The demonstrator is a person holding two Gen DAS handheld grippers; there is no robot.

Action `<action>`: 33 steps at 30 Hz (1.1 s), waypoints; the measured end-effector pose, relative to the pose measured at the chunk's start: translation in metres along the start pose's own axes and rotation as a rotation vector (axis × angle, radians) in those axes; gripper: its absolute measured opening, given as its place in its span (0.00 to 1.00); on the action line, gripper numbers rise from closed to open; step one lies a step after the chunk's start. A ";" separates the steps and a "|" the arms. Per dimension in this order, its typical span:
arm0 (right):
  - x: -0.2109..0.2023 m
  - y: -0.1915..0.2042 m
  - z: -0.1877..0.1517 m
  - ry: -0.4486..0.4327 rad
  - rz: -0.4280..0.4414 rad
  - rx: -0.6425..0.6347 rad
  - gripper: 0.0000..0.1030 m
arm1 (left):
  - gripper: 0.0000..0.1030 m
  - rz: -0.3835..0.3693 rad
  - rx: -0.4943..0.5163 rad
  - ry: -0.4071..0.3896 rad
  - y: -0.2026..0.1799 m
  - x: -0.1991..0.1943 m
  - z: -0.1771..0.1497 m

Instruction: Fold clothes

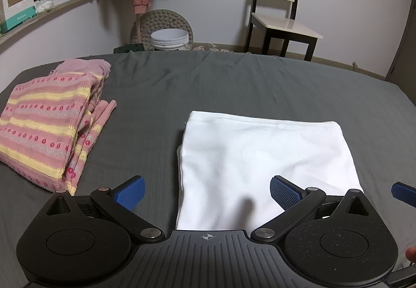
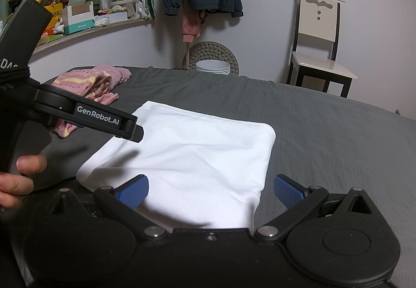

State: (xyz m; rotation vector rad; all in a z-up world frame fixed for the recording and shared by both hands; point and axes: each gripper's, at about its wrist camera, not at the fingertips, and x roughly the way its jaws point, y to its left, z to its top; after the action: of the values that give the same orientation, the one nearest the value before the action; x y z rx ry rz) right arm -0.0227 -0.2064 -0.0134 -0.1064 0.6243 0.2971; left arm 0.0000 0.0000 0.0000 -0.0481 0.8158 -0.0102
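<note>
**Mia:** What is the biggest thing here?

**Ben:** The bed with the grey sheet (image 1: 234, 85). Next is the white garment (image 1: 260, 158), folded into a flat block. It lies in the middle of the bed, close to us.

**Mia:** And the pink one?

**Ben:** That is a striped pink knit (image 1: 44, 132), folded too. It sits off to the left, well apart from the white one.

**Mia:** What are the grippers doing?

**Ben:** The left gripper (image 1: 206, 193) has its blue fingers spread wide, and it holds nothing. It hangs over the near left part of the white garment. The right gripper (image 2: 210, 190) is spread wide too, and it is empty. It hangs over the near right part.

**Mia:** Which way does the white garment point?

**Ben:** Its long side seems to run away from us, toward the far wall. The stitched hem is at the far end. The fisheye bends things, so I am not fully sure.

**Mia:** What could go wrong?

**Ben:** I think a finger could grab only the top layer. Then the fold would open up. Also, if one gripper lifts faster than the other, the block could twist and end up crooked. Pushing down hard could bunch the sheet, too.
</note>
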 end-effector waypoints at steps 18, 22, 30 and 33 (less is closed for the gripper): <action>0.000 0.001 0.002 -0.001 0.004 0.000 1.00 | 1.00 -0.004 0.001 -0.001 0.003 0.002 -0.001; 0.002 0.001 0.002 -0.001 0.004 -0.002 1.00 | 1.00 -0.002 0.002 0.001 0.002 0.002 0.000; 0.004 0.002 0.002 0.001 0.001 -0.002 1.00 | 1.00 0.001 0.002 0.001 0.001 0.002 -0.001; 0.004 0.002 0.002 0.001 0.000 -0.002 1.00 | 1.00 0.002 0.003 0.001 0.000 0.001 -0.001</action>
State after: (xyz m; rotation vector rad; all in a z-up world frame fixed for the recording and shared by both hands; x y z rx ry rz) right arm -0.0185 -0.2030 -0.0142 -0.1079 0.6250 0.2978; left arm 0.0003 0.0001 -0.0017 -0.0445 0.8165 -0.0098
